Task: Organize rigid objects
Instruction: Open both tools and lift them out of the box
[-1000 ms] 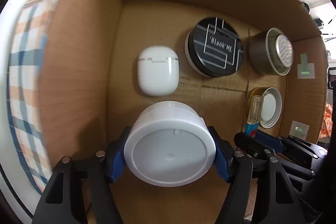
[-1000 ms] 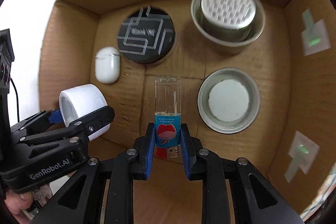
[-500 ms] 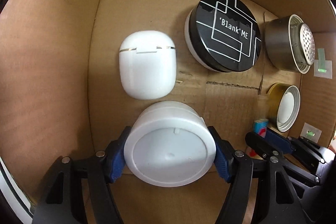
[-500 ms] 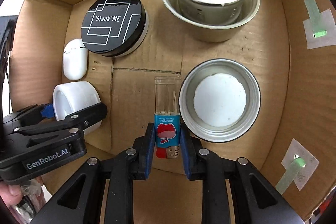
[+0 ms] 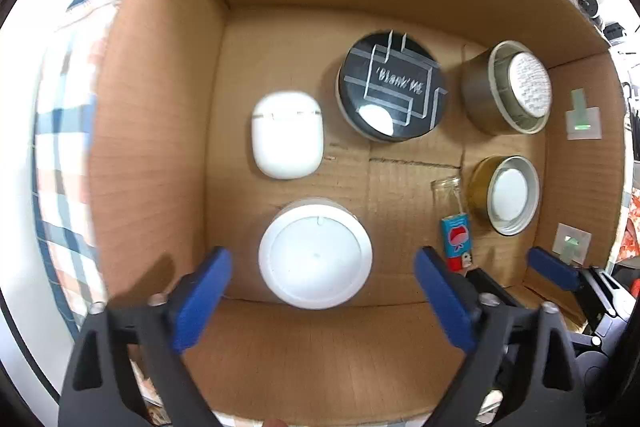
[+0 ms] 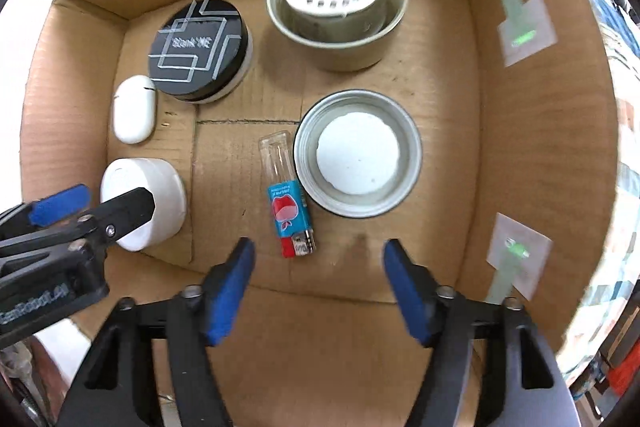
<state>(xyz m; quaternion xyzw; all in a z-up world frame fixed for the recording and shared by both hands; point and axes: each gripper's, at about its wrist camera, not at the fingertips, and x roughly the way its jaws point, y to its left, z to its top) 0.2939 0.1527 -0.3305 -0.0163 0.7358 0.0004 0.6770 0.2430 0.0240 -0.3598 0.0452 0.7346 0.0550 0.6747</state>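
Observation:
A white round jar (image 5: 315, 253) lies on the floor of a cardboard box (image 5: 160, 147), near its front left; it also shows in the right wrist view (image 6: 148, 201). My left gripper (image 5: 322, 301) is open and empty, above and just in front of the jar. A blue and clear lighter (image 6: 286, 197) lies flat on the box floor beside a metal lid (image 6: 358, 155); it also shows in the left wrist view (image 5: 454, 223). My right gripper (image 6: 318, 291) is open and empty, just in front of the lighter.
In the box also lie a white earbud case (image 5: 286, 135), a black round tin (image 5: 390, 91) marked Blank ME, and a metal cup with a perforated insert (image 6: 338, 11). The box walls (image 6: 536, 107) rise on all sides. A checked cloth (image 5: 60, 155) lies outside at the left.
Both grippers opened and pulled back up. The white jar and the lighter, held before, now rest on the box floor.

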